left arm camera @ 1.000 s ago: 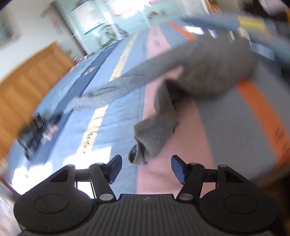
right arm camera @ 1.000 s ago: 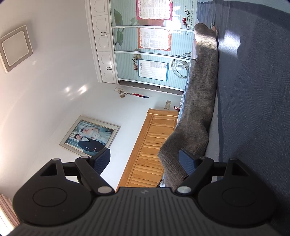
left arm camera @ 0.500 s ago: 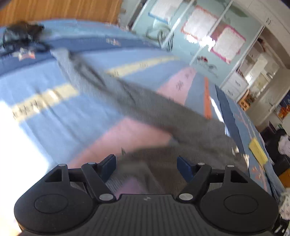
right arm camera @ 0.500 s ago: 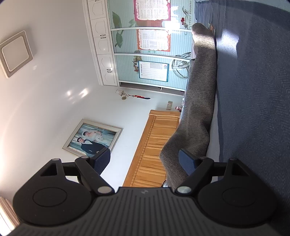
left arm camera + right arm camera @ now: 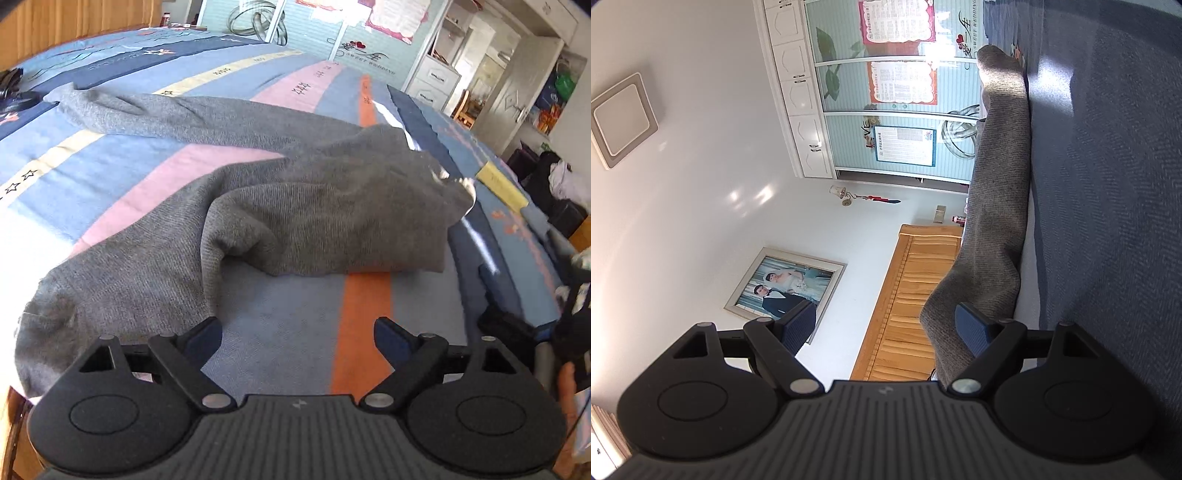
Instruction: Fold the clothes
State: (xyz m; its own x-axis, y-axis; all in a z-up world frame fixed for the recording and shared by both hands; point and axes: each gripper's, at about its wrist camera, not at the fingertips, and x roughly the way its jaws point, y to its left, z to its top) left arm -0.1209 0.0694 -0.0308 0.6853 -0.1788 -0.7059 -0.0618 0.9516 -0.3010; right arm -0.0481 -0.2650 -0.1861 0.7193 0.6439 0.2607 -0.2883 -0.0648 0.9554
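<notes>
A grey knit sweater [image 5: 332,206] lies rumpled on the striped bedspread [image 5: 288,325], one sleeve stretched to the far left and the other sleeve [image 5: 110,288] trailing to the near left. My left gripper [image 5: 295,328] hovers over bare bedspread just in front of the sweater. Its jaws are opening, with nothing between them, and the near sleeve lies beside the left finger. In the right wrist view, rolled sideways, the grey sweater [image 5: 997,221] runs along the bed. My right gripper [image 5: 886,321] stands open, and the knit's edge lies by its right finger [image 5: 971,328], not pinched.
A wooden headboard [image 5: 908,295] and pale-blue wardrobe doors [image 5: 897,110] border the bed. A black object [image 5: 14,92] lies on the bed at the far left. At the right edge of the left wrist view are a person's hand [image 5: 565,380], drawers and clutter.
The left gripper has swung round and dropped toward the bed, its jaws spreading wider. The sleeve that hung before it now lies flat at the near left. The right gripper has not moved.
</notes>
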